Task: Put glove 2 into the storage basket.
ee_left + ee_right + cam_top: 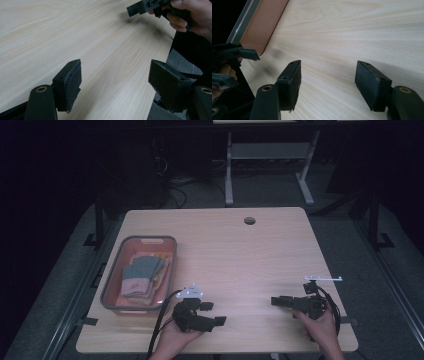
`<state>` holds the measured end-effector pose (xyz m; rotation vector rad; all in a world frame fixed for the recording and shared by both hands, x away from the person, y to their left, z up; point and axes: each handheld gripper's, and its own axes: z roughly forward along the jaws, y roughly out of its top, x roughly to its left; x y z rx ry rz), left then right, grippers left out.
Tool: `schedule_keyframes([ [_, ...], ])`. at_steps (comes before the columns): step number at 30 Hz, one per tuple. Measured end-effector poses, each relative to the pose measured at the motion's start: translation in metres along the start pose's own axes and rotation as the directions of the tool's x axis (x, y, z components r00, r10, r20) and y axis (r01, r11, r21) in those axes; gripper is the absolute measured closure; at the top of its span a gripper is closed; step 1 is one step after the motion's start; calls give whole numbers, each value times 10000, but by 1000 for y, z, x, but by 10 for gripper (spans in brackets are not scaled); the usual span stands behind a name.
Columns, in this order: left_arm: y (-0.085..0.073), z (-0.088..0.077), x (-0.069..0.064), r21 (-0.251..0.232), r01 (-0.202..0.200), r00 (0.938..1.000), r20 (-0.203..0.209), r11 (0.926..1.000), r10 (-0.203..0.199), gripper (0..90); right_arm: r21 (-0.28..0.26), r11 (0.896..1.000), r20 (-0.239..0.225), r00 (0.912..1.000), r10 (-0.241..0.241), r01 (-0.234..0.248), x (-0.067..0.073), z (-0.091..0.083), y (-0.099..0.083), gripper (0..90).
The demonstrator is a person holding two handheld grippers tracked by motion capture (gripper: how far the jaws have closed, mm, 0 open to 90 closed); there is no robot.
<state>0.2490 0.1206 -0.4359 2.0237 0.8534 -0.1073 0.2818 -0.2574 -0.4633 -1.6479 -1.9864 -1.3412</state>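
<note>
Both grippers, left [214, 313] and right [278, 301], are held with jaws apart near the table's [240, 255] front edge, the bin [113, 285] left of them.

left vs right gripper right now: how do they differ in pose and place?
The left gripper sits near the table's middle front, close to the grey basket of folded socks; the right gripper is out by the table's right side. The left one's jaws point right, the right one's point left, so they face each other. Shared: both have open jaws with nothing between the pads, both hover low over bare wood, each held in a hand.
</note>
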Motion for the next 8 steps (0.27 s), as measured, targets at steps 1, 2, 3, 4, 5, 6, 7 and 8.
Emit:
schedule_keyframes([
  [1, -2, 0, -1, -24, -1, 10000, 20, 10000, 1, 265, -41, 10000, -45, 10000, -19, 19, 0, 0, -2, 371],
  [2, -3, 1, -1, -70, 7, 10000, 26, 10000, -7, 265, -52, 10000, -66, 10000, -40, 40, 0, 0, -4, 369],
  [3, -5, 1, -2, -100, -60, 10000, 34, 9999, 60, 265, -46, 10000, -96, 9999, -84, 83, 1, -1, -5, 367],
  [4, -7, 1, -2, -187, 2, 10000, 48, 9998, -1, 265, -41, 9999, -99, 9998, -151, 151, 2, -1, -7, 364],
  [5, -8, 1, -2, -248, 24, 10000, 78, 9997, -22, 265, -44, 9997, -93, 9997, -225, 225, 3, -1, -8, 359],
  [6, -9, 1, -2, -284, 19, 9999, 118, 9996, -15, 265, -81, 9998, -118, 9997, -206, 205, 5, -1, -8, 356],
  [7, -10, 2, -2, -288, 26, 9998, 172, 9996, -21, 265, -114, 9995, -121, 9995, -283, 281, 5, -1, -8, 356],
  [8, -10, 2, -2, -279, 23, 9998, 220, 9996, -17, 265, -130, 9993, -105, 9993, -355, 353, 6, -2, -7, 356],
])
